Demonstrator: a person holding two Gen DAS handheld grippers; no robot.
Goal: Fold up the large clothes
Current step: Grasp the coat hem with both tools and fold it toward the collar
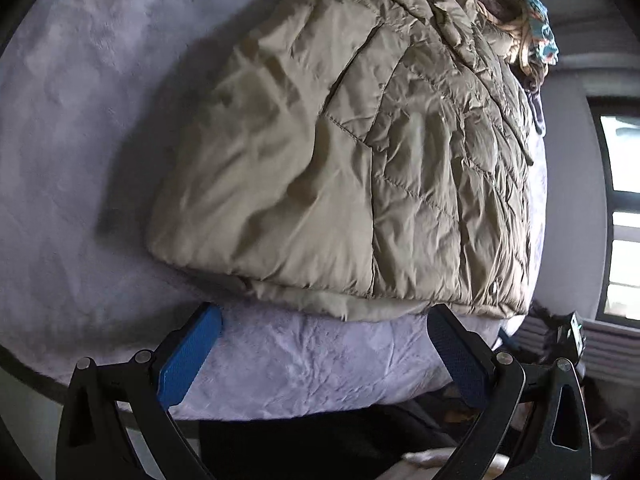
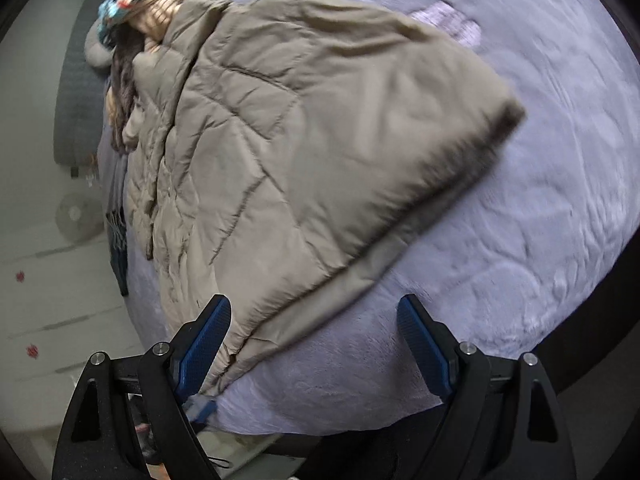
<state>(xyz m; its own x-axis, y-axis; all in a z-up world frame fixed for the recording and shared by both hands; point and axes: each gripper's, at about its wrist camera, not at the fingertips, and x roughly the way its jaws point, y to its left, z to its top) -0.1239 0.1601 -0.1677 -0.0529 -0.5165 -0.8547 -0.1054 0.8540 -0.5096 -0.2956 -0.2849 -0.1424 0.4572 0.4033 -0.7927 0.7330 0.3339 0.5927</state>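
A large khaki quilted puffer jacket (image 1: 344, 160) lies folded on a pale lilac plush bed cover (image 1: 80, 160). My left gripper (image 1: 324, 340) is open, just short of the jacket's near hem, holding nothing. In the right wrist view the same jacket (image 2: 304, 140) lies across the bed cover (image 2: 520, 260). My right gripper (image 2: 316, 336) is open over the jacket's near corner, with the hem edge running between its fingers and its left pad (image 2: 204, 348) close to the cloth.
A pile of other clothes, brown and teal-patterned (image 1: 532, 28), lies at the jacket's far end; it also shows in the right wrist view (image 2: 132, 4). A window (image 1: 624, 208) is at the right. The bed edge and the pale floor (image 2: 48, 280) are at the left.
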